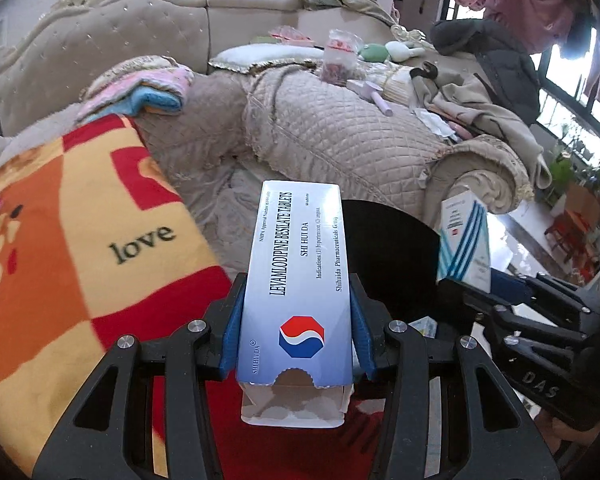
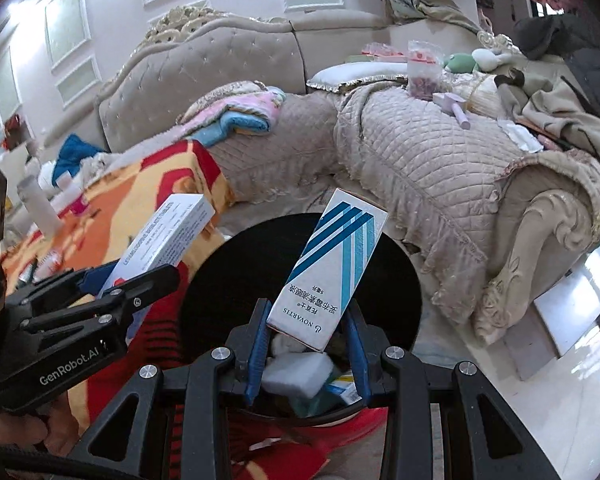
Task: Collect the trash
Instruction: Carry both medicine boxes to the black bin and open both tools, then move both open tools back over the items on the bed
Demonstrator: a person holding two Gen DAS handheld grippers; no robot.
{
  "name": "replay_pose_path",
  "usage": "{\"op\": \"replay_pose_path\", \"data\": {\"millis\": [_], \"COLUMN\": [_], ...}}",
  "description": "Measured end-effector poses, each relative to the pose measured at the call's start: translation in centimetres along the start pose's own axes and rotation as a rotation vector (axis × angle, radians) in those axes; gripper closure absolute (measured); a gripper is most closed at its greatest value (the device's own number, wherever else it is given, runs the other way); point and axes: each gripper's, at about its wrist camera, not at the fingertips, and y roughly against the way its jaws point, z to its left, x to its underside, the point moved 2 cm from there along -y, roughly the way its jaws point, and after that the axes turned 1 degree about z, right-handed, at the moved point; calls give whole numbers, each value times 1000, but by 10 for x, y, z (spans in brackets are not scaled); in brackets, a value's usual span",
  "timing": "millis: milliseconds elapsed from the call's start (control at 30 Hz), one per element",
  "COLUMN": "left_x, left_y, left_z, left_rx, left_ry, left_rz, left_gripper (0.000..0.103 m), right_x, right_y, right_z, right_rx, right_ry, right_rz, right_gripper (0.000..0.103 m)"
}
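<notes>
My left gripper is shut on a long white tablet box with a red and blue logo, its near flap open. It also shows in the right wrist view at the left. My right gripper is shut on a white box with blue stripes, tilted over a black bin. That box shows in the left wrist view at the right. The bin holds a white sponge and other scraps.
A beige quilted sofa with clothes, a pillow and small items runs behind the bin. An orange and red "love" blanket covers the surface at the left, with bottles on it. A glossy floor lies at the right.
</notes>
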Motion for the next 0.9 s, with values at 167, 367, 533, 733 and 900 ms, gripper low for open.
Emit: {"op": "replay_pose_path", "data": {"millis": [167, 367, 533, 733, 900], "left_x": [1, 4, 4, 4, 16], "left_y": [-14, -23, -16, 5, 44], "left_z": [-13, -17, -1, 22, 38], "left_rx": [44, 12, 19, -17, -51], "left_ry": [-31, -49, 20, 112, 170], "left_rz": [49, 100, 88, 48, -5], "left_gripper": [58, 46, 43, 43, 43], "right_x": [-1, -3, -4, -11, -19], "right_y": [-11, -20, -16, -7, 5], "right_z": [-8, -10, -11, -16, -7], "right_rx": [27, 37, 76, 78, 52], "right_ry": [-9, -38, -52, -118, -175], "right_rz": [26, 58, 46, 3, -62], "right_gripper": [68, 58, 56, 56, 56]}}
